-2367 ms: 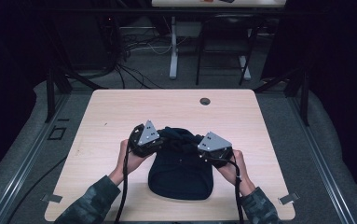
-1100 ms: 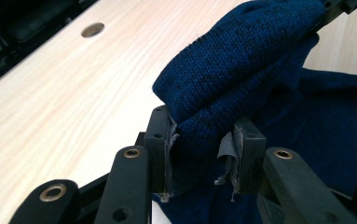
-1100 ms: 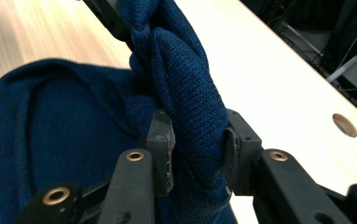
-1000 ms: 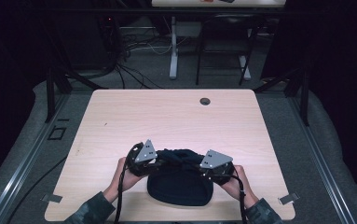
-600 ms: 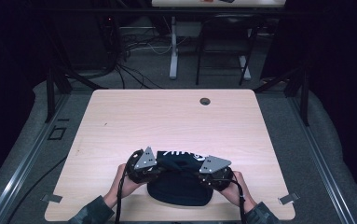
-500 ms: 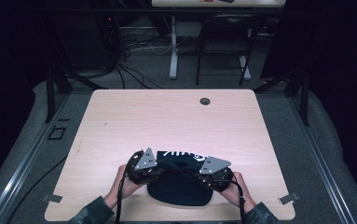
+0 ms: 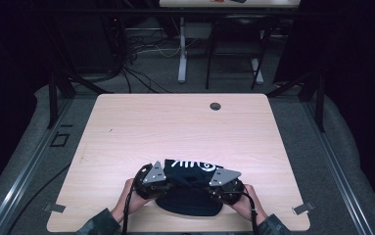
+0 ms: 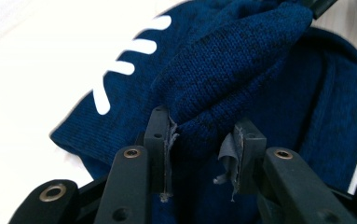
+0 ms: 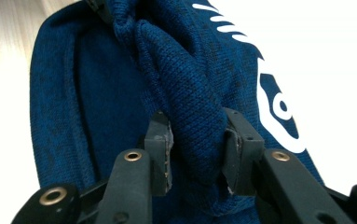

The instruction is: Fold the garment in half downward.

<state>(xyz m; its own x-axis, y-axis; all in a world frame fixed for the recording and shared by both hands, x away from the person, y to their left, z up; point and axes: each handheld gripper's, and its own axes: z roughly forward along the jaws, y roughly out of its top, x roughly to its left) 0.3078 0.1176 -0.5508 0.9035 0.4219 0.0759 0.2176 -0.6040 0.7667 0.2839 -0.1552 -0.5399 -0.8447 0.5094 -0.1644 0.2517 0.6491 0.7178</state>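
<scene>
A round grommet hole [image 7: 215,105] sits near the far edge of the tabletop [image 7: 126,127], well apart from the dark blue knit garment [image 7: 190,171] at the near edge. The left claw [image 8: 204,144] and right claw [image 9: 195,144] each pinch a bunched fold of it. Its white print, perhaps lettering, now faces up; the fold has come nearer the person than before.

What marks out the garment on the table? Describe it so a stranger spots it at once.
On the light wooden table, look to the near edge, between the person's two hands. There lies a dark blue knitted garment, with the left gripper and the right gripper each pinching a fold of it. Its white printed marks on the far side set it apart.
</scene>
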